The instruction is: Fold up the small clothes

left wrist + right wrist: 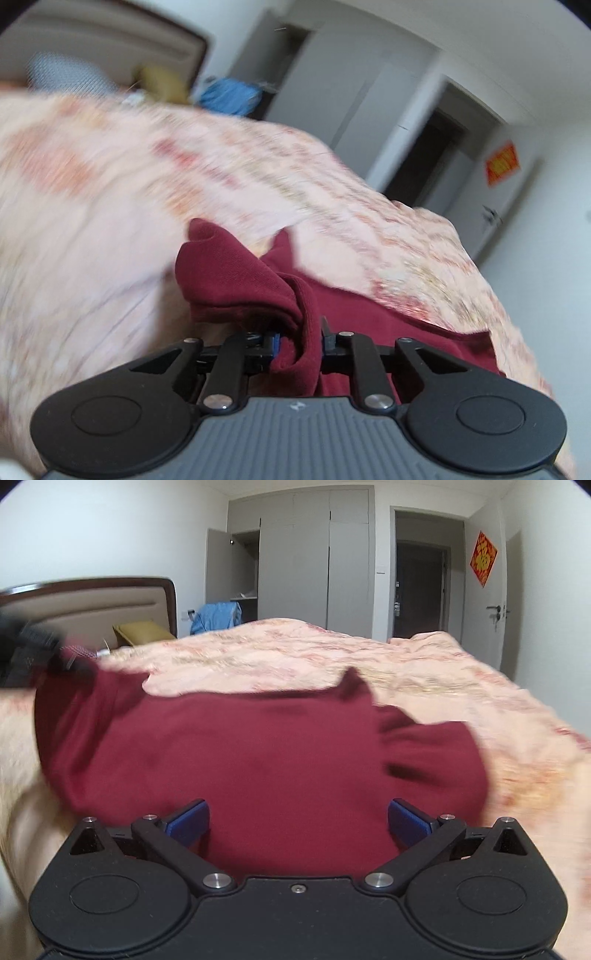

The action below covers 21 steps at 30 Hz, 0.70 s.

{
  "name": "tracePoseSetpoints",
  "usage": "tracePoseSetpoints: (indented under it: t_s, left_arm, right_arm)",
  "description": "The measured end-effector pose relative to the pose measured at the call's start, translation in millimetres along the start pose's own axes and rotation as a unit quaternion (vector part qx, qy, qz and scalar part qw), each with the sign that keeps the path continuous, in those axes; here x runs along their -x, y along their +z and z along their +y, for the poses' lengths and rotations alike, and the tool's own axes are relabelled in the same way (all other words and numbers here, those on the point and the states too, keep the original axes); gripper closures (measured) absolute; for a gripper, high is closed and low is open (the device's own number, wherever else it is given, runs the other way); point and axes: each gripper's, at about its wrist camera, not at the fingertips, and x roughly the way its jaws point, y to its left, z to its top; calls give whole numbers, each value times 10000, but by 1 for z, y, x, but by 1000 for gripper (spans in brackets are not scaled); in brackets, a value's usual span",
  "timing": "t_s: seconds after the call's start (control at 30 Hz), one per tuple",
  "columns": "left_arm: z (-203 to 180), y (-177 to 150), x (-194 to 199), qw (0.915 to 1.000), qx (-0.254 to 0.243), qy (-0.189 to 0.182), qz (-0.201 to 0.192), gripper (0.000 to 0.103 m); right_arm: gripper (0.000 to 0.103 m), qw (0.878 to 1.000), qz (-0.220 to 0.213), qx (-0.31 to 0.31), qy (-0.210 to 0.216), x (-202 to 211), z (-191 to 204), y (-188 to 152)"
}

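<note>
A bed (332, 653) under a pink floral quilt carries a dark red garment (258, 746), which lies spread near the bed's near edge. It looks soft, light and limp, so it will likely sag and bunch; hems and corners are the places to pinch. The left gripper (298, 341) is clamped on a bunched edge of it. The right gripper (298, 821) hovers over it, jaws wide apart, holding nothing.
</note>
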Motion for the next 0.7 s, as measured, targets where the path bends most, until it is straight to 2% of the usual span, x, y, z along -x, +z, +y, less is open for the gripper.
tracePoseSetpoints:
  t_s: [0.1,0.2,0.3,0.4,0.47,0.5,0.6,0.67,0.7]
  left_arm:
    - [-55,6,-5,9969,-699,-364,-56,86]
    - [-118,-1,-10,9867,-1308,-966,-36,86]
    - [-179,-22,-18,9688,-1884,-1604,135,86]
    - [-225,-55,-34,9477,-2294,-2130,619,86]
    - [-243,-75,-49,9368,-2395,-2293,1119,85]
    - [-248,-83,-55,9344,-2395,-2280,1326,85]
    - [-246,-95,-64,9336,-2340,-2227,1550,81]
    - [-240,-95,-64,9322,-2275,-2320,1595,65]
    - [-237,-93,-63,9307,-2215,-2406,1638,45]
  right_arm:
    - [0,9986,99,212,-472,23,-22,-13]
    - [0,9950,263,182,-945,40,-43,-30]
    - [0,9910,496,-167,-1234,50,-65,-46]
    - [0,9875,615,-443,-1381,57,-80,-59]
    - [0,9874,573,-522,-1377,61,-82,-63]
    - [0,9876,551,-524,-1375,62,-82,-64]
    - [0,9878,516,-484,-1389,61,-78,-66]
    - [0,9876,491,-532,-1393,56,-80,-65]
    - [0,9876,472,-551,-1393,55,-79,-64]
